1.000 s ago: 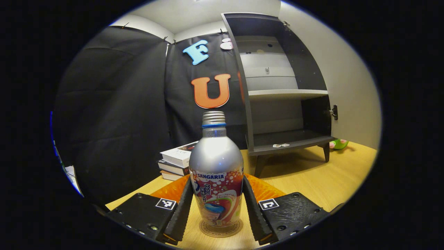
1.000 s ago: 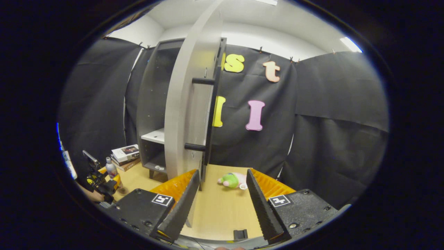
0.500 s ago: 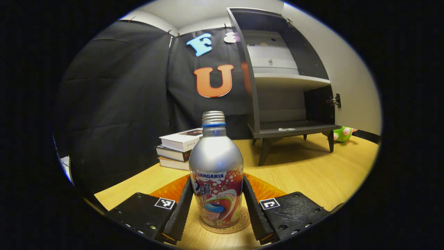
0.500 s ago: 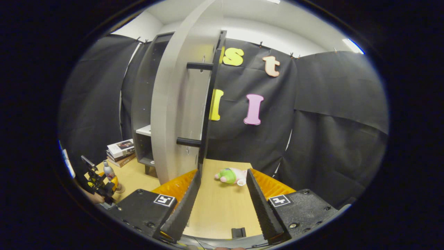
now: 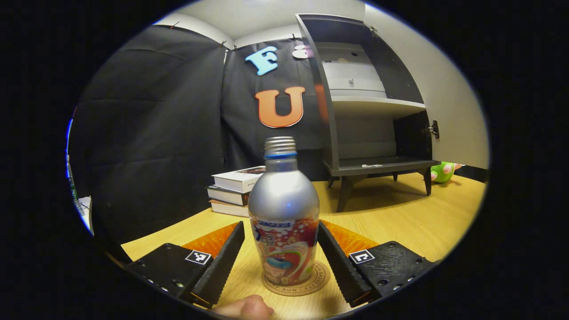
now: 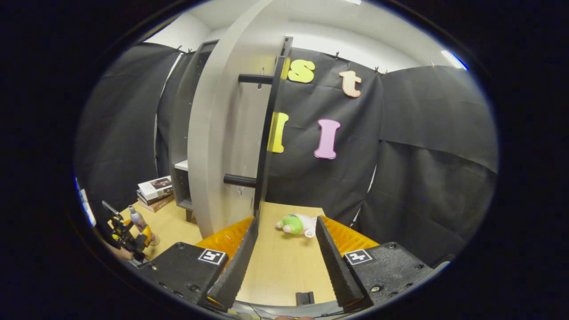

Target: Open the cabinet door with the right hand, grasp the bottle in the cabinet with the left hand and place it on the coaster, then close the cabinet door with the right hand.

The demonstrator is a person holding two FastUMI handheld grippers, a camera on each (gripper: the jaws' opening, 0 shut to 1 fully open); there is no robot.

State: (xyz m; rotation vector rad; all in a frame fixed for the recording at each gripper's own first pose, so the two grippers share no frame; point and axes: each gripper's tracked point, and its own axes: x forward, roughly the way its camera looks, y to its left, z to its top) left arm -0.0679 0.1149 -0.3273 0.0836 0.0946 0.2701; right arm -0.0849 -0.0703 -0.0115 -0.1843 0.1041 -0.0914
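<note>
The silver bottle [image 5: 284, 209] with a printed label stands upright on the round coaster [image 5: 318, 280] on the wooden table. My left gripper [image 5: 280, 226] is open, one finger on each side of the bottle with a small gap. The grey cabinet [image 5: 369, 106] stands open behind, its lower shelf bare. In the right gripper view the pale door [image 6: 218, 133] is swung out edge-on, its dark bar handle [image 6: 266, 133] facing me. My right gripper [image 6: 285, 221] is open and holds nothing, its left fingertip close to the door's lower free edge. The bottle [image 6: 138, 218] and left gripper [image 6: 126, 233] show far left.
A stack of books [image 5: 235, 189] lies left of the cabinet. A green plush toy [image 6: 295, 224] lies on the table beyond the right gripper, also right of the cabinet's legs [image 5: 442, 171]. A fingertip [image 5: 244, 308] shows at the bottom edge. Black cloth walls the booth.
My left gripper's fingers have spread apart and let go of the bottle, which now stands on the coaster. The right gripper has barely moved by the door's edge.
</note>
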